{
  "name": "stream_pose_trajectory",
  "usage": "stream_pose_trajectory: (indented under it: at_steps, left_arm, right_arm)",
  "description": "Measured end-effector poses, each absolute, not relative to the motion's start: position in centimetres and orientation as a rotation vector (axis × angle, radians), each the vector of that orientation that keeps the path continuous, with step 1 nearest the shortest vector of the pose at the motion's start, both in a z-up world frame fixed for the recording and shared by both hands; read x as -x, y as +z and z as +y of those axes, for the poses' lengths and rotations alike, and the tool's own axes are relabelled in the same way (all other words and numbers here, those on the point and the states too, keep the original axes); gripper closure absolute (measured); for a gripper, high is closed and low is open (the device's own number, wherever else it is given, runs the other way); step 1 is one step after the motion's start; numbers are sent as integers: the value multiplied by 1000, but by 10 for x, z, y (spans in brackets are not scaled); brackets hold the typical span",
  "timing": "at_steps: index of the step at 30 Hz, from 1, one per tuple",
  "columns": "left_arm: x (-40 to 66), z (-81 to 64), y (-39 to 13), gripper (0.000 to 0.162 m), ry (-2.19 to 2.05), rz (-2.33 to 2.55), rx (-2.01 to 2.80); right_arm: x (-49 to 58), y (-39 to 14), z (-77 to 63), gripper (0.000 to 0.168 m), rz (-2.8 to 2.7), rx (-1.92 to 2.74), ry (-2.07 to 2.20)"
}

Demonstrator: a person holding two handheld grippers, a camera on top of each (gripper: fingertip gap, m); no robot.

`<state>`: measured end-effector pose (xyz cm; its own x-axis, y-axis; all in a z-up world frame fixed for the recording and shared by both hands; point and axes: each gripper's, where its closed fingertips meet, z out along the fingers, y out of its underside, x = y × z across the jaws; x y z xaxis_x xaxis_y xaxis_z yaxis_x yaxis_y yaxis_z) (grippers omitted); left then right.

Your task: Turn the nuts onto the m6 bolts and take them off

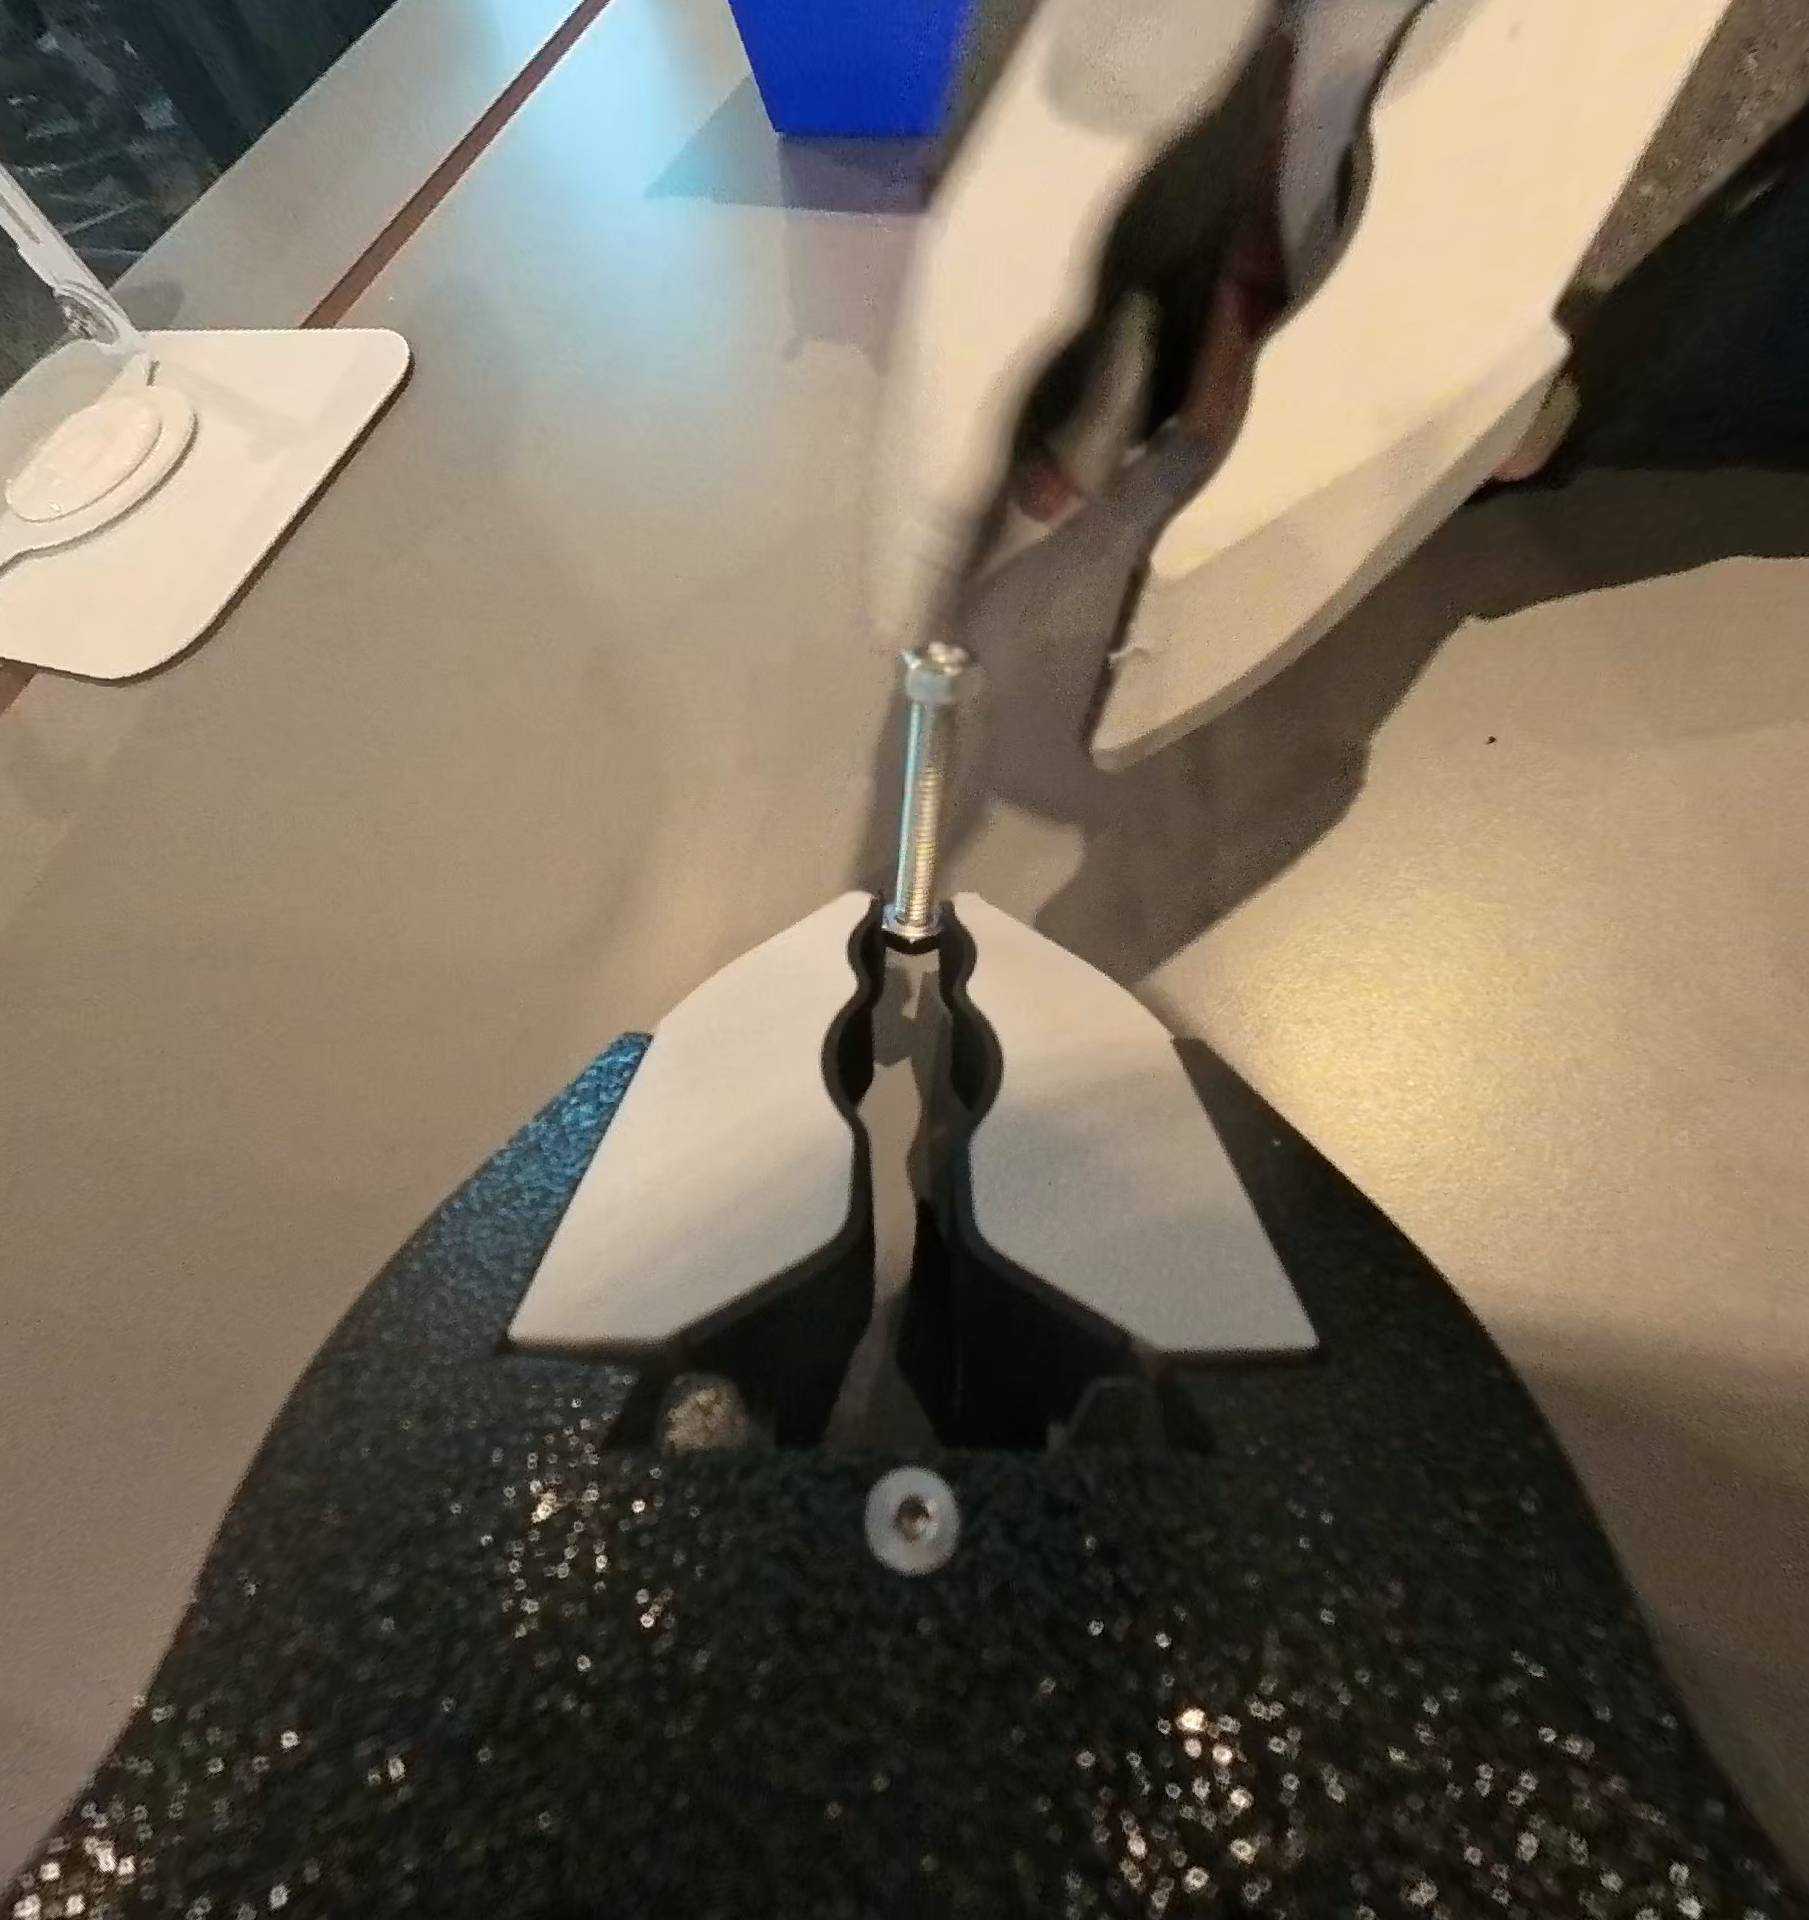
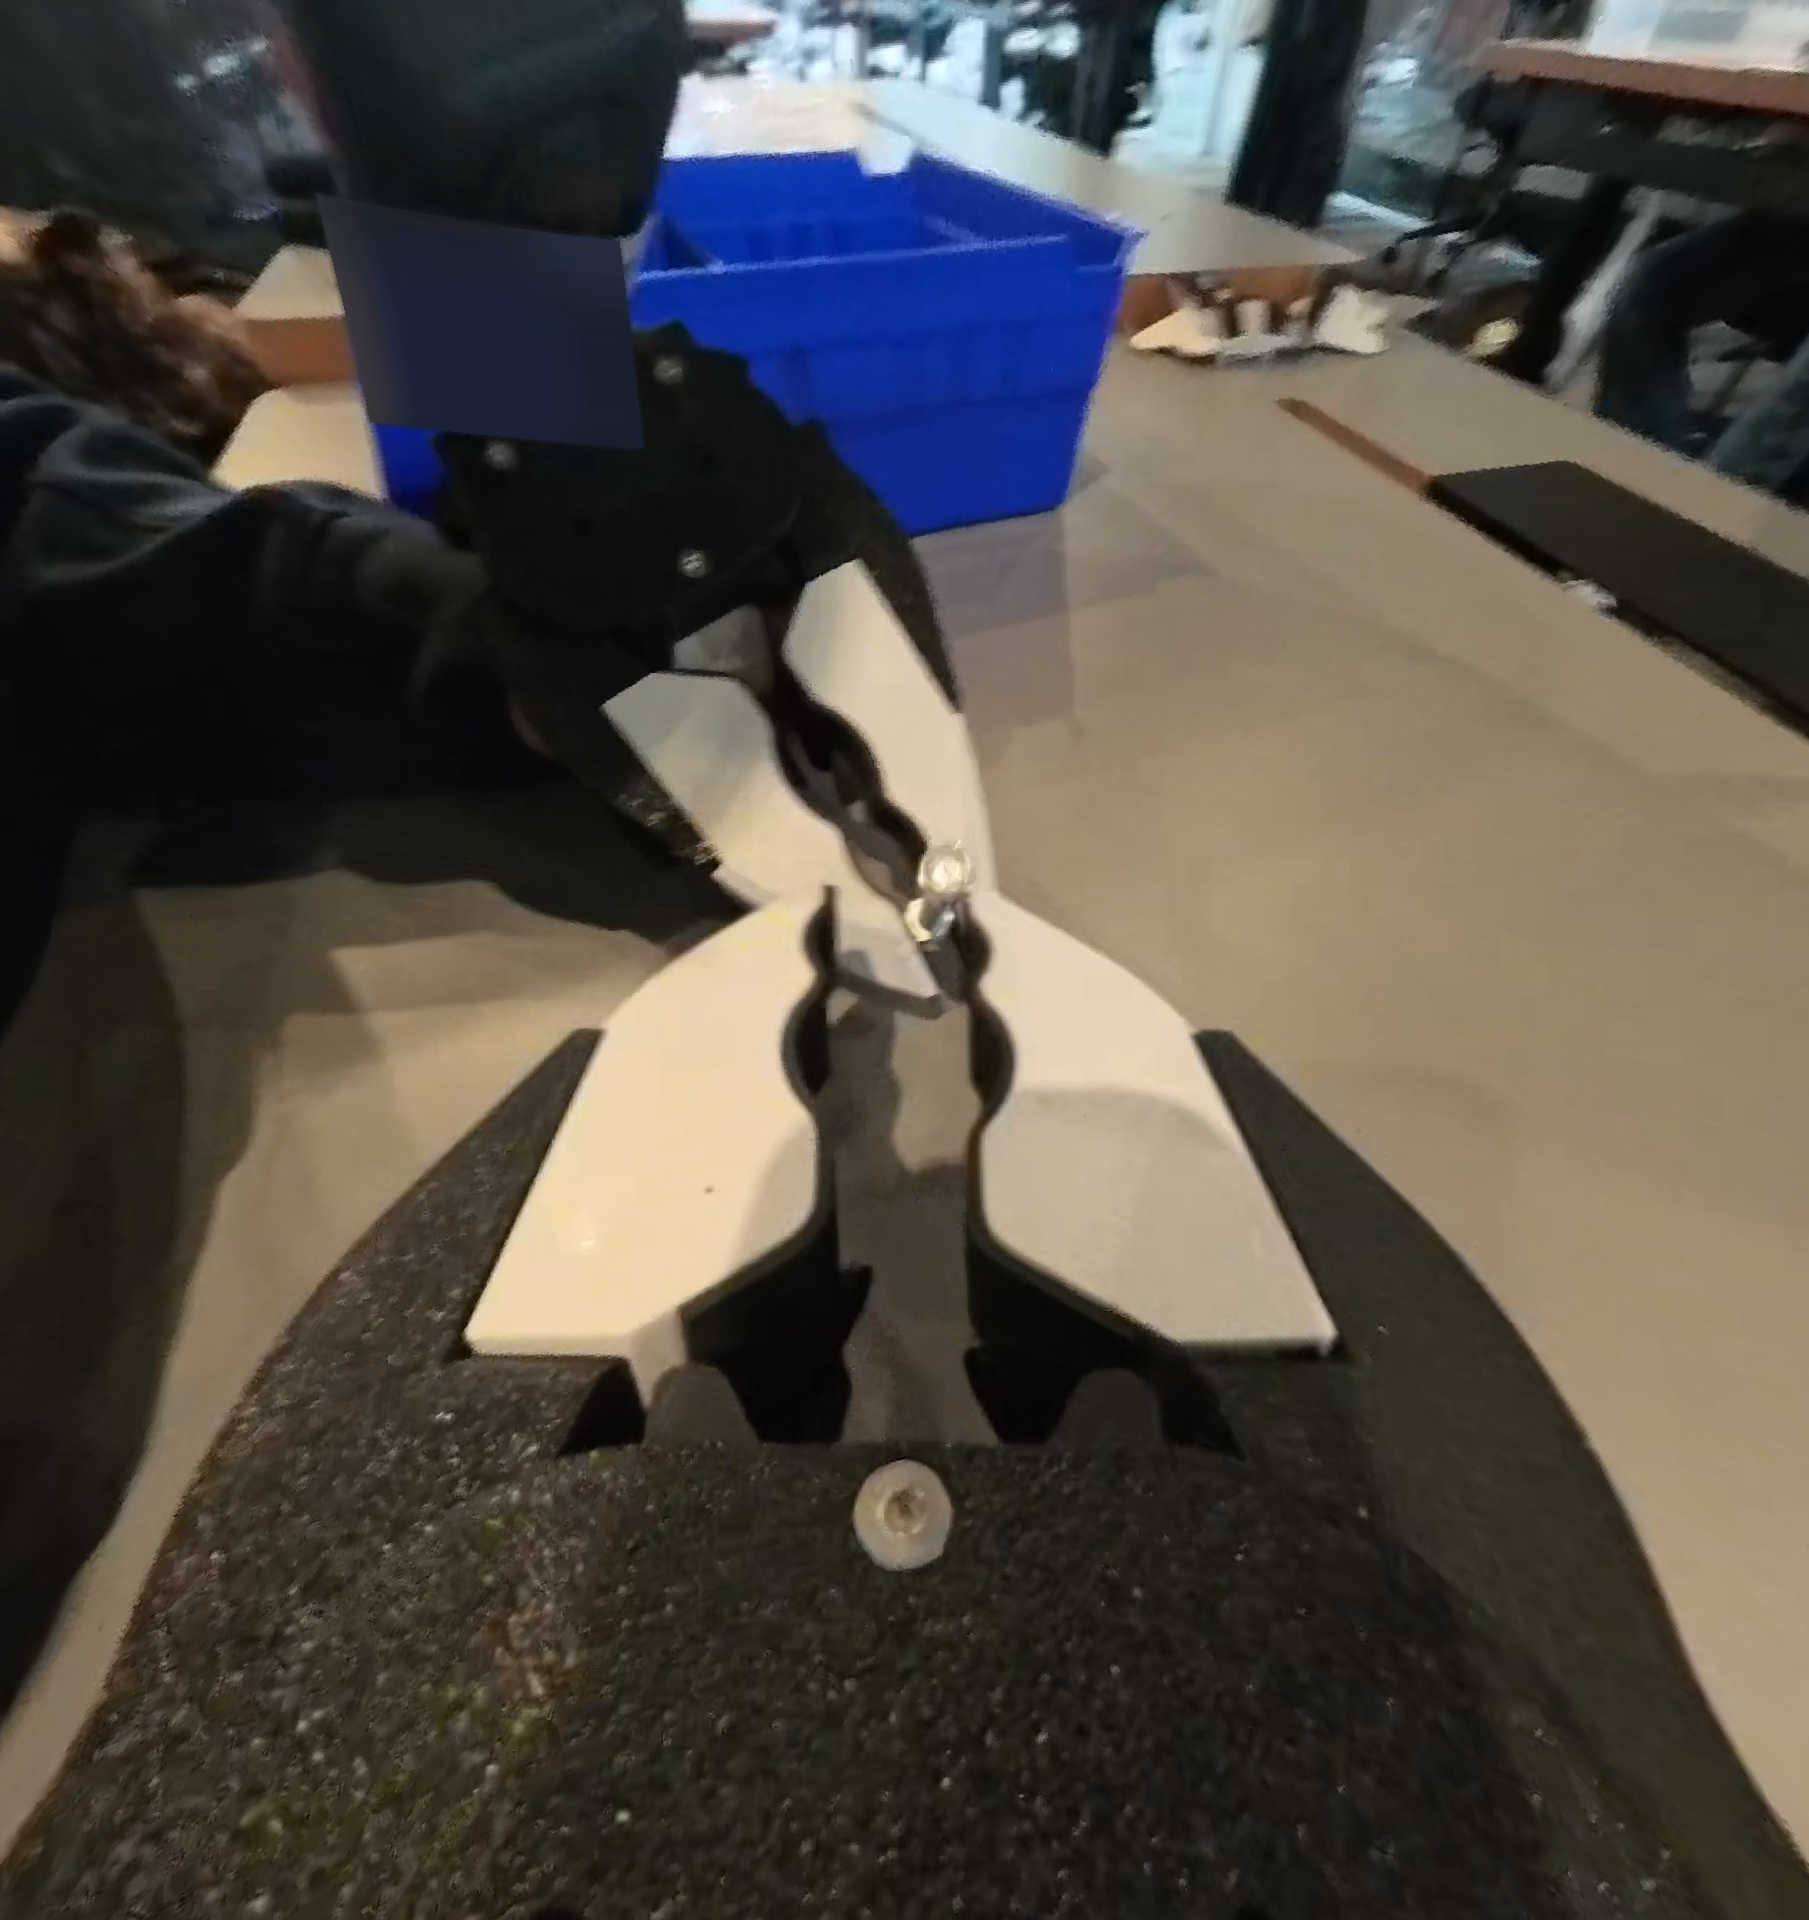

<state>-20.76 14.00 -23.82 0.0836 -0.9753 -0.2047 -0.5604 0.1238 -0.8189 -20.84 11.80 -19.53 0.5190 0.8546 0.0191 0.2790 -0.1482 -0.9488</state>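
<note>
1. Silver metal bolt (image 1: 924,800) sticks straight out from the tips of the left gripper (image 1: 915,925), toward twelve o'clock in the left wrist view. It is clamped by one end only. I cannot tell which end, head or thread tip, is in the grip.

2. A nut (image 1: 936,681) sits at the bolt's far end. How far it is threaded on is too small to see.

3. The right gripper (image 2: 905,925) is parted, its fingers (image 2: 718,1049) either side of the nut without pinching it, as far as the right wrist view shows. In the left wrist view it comes in from one o'clock, badly blurred.

4. Grey table (image 1: 464,831) lies under both tools. A blue bin (image 2: 879,343) stands at twelve o'clock in the right wrist view. A white flat stand (image 1: 173,499) rests at ten o'clock in the left wrist view.

5. Risks, as I judge them:
   - The bolt is held at one end, so a sideways push from the right gripper could lever it crooked or pull it loose.
   - A nut barely on the thread could drop and roll across the table.
   - Closing off-centre could cross the thread or slip off the nut's flats.
</note>
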Motion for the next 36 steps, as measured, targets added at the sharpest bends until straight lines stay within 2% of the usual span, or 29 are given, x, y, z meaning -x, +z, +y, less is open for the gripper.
stream_pose_trajectory:
  at_steps: [1,3,9,10,14,15,19,21,22,24,25,31,33,35,36]
  left_arm:
    - [208,140,-238,153,-638,1580,1540]
    - [208,140,-239,152,-637,1583,1541]
    - [208,140,-239,152,-632,1586,1541]
    - [208,140,-239,152,-633,1585,1541]
    - [208,140,-239,152,-637,1583,1543]
    - [208,140,-239,152,-635,1584,1542]
    - [208,140,-239,152,-632,1588,1541]
    - [208,140,-239,153,-634,1584,1542]
    - [208,140,-238,152,-636,1583,1543]
    - [208,140,-238,152,-638,1582,1543]
    - [208,140,-239,152,-637,1584,1544]
    - [208,140,-239,153,-633,1586,1543]
    - [208,140,-238,153,-635,1583,1543]
    - [208,140,-238,153,-636,1582,1545]
    - [208,140,-238,152,-636,1584,1545]
  right_arm:
    - [210,-196,111,162,-1010,1688,709]
    - [208,-192,108,168,-1003,1677,759]
    - [206,-189,121,140,-923,1674,683]
    - [209,-191,119,139,-945,1678,679]
    - [211,-190,106,168,-1006,1661,765]
    - [208,-187,109,167,-979,1658,766]
    - [204,-191,122,140,-925,1683,661]
    - [208,-194,122,135,-944,1686,642]
    - [210,-196,119,142,-971,1682,656]
    - [211,-196,107,168,-1035,1673,732]
    - [209,-193,107,167,-1016,1672,744]
    - [206,-192,122,134,-942,1672,641]
    - [211,-196,115,142,-999,1676,669]
    - [213,-196,105,161,-1046,1670,739]
    - [212,-193,105,161,-1032,1659,769]
